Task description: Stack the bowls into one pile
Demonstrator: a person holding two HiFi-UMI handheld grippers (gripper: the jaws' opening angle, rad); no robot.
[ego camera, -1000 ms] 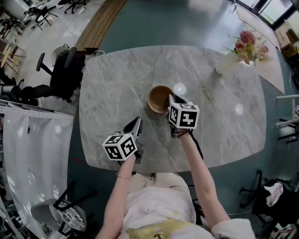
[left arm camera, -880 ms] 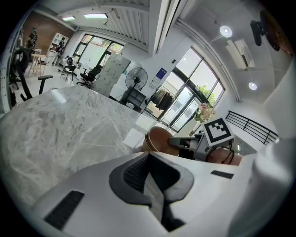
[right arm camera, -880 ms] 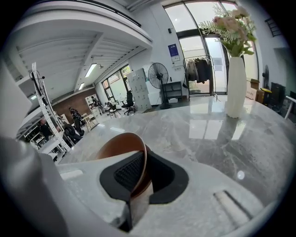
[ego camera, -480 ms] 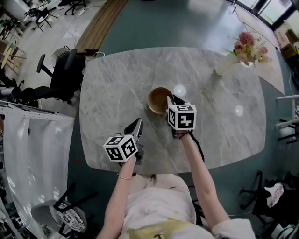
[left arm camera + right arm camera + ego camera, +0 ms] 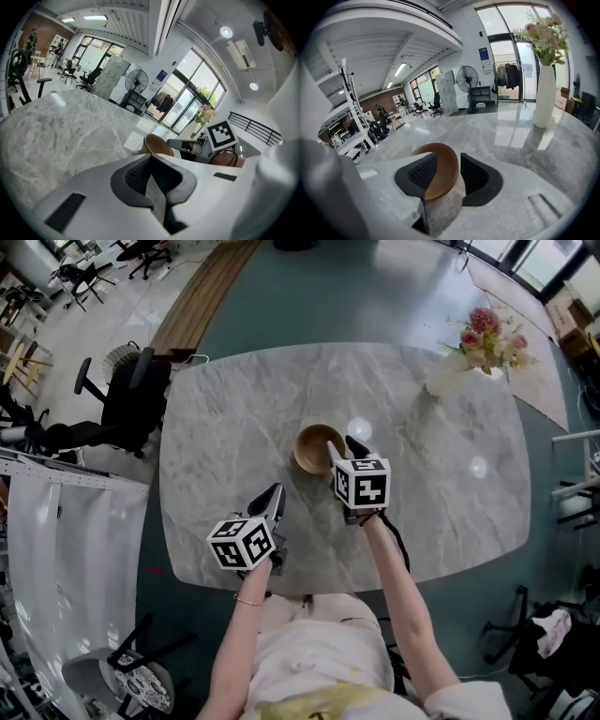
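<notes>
A brown wooden bowl [image 5: 315, 448] stands upright near the middle of the marble table [image 5: 225, 418]. Whether others nest inside it I cannot tell. My right gripper [image 5: 345, 446] is at the bowl's right rim. In the right gripper view its jaws have just been opening: the rim of the bowl [image 5: 443, 171] lies between the pads, and the right pad stands clear of it, so the right gripper [image 5: 449, 160] is open. My left gripper [image 5: 274, 496] rests shut and empty near the front edge. In the left gripper view the left gripper [image 5: 151, 161] points toward the bowl [image 5: 157, 145].
A white vase with pink flowers [image 5: 452, 369] stands at the table's far right, also in the right gripper view as a tall vase [image 5: 544, 93]. A black office chair [image 5: 122, 399] sits off the left edge. The person's arms reach in from the front edge.
The right gripper's jaws have spread apart from the bowl's rim. The bowl stays where it was on the table. The left gripper has not moved.
</notes>
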